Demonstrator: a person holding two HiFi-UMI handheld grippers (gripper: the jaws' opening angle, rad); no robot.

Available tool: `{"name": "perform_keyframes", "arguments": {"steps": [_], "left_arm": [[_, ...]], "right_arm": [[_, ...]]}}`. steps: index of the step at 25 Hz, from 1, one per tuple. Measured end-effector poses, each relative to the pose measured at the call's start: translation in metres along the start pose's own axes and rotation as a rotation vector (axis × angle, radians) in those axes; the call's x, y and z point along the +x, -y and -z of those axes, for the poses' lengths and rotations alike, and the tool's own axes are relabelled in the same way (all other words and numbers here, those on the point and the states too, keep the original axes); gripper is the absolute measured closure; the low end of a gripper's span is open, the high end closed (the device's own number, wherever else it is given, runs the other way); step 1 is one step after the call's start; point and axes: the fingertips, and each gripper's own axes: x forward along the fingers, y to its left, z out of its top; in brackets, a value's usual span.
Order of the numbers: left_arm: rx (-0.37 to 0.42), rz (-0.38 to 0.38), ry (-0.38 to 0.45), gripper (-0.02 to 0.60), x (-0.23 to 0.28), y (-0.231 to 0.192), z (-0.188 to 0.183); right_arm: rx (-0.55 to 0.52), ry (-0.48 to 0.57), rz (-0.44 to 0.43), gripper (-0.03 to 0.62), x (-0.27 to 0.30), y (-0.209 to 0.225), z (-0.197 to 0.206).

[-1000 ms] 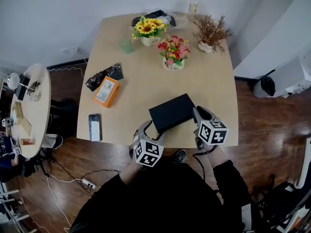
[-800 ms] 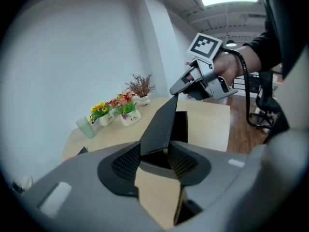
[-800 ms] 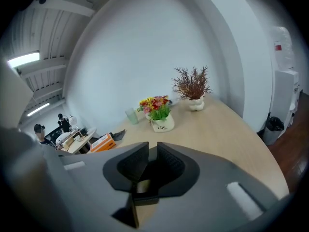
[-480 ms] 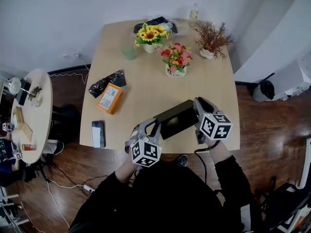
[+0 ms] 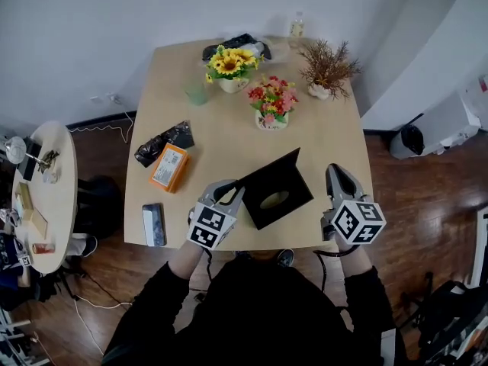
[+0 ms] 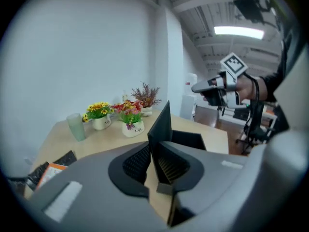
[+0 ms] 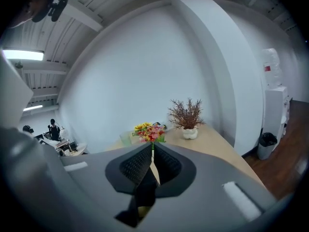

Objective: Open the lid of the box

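The black box [image 5: 280, 201] lies near the front edge of the wooden table [image 5: 335, 132] with its lid [image 5: 268, 174] raised and the inside showing. My left gripper [image 5: 235, 190] is at the box's left corner, shut on the lid's edge. In the left gripper view the thin black lid [image 6: 161, 122] stands upright, pinched between the pads of the left gripper [image 6: 153, 146], with the box base [image 6: 189, 140] to its right. My right gripper [image 5: 336, 172] hangs clear of the box on the right. Its jaws are closing, nearly together, and nothing is between them in the right gripper view [image 7: 152, 151].
At the table's far end stand a sunflower pot [image 5: 231, 54], a red flower pot [image 5: 271, 101], a dried plant [image 5: 326, 65] and a green cup [image 5: 197, 91]. An orange packet [image 5: 168, 166], a black bag [image 5: 163, 142] and a phone [image 5: 152, 223] lie left. A round side table [image 5: 38, 189] is further left.
The lid has swung up from flat to raised. My left gripper has closed on the lid's edge. My right gripper has come off the box and moved right.
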Motion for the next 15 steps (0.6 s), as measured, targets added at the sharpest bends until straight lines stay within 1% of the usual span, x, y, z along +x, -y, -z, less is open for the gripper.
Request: {"name": "perform_keyframes", "arguments": {"steps": [3, 6, 8, 10, 12, 15], "left_arm": [[-0.169, 0.12, 0.05, 0.555, 0.004, -0.012, 0.0], [-0.29, 0.227, 0.115, 0.56, 0.008, -0.026, 0.002], [-0.384, 0.283, 0.146, 0.558, 0.014, -0.037, 0.006], [-0.5, 0.318, 0.154, 0.554, 0.022, -0.048, 0.013], [-0.622, 0.337, 0.151, 0.549, 0.029, -0.057, 0.02], [-0.758, 0.343, 0.162, 0.549, 0.034, -0.065, 0.029]], "right_arm": [[0.041, -0.006, 0.022, 0.581, -0.018, 0.007, 0.011], [0.083, -0.013, 0.048, 0.584, -0.027, 0.012, 0.02], [0.091, -0.011, 0.07, 0.585, -0.033, 0.015, 0.022], [0.089, -0.011, 0.088, 0.586, -0.037, 0.017, 0.023], [0.088, -0.016, 0.103, 0.592, -0.04, 0.019, 0.026], [0.098, -0.02, 0.126, 0.592, -0.042, 0.022, 0.029]]}}
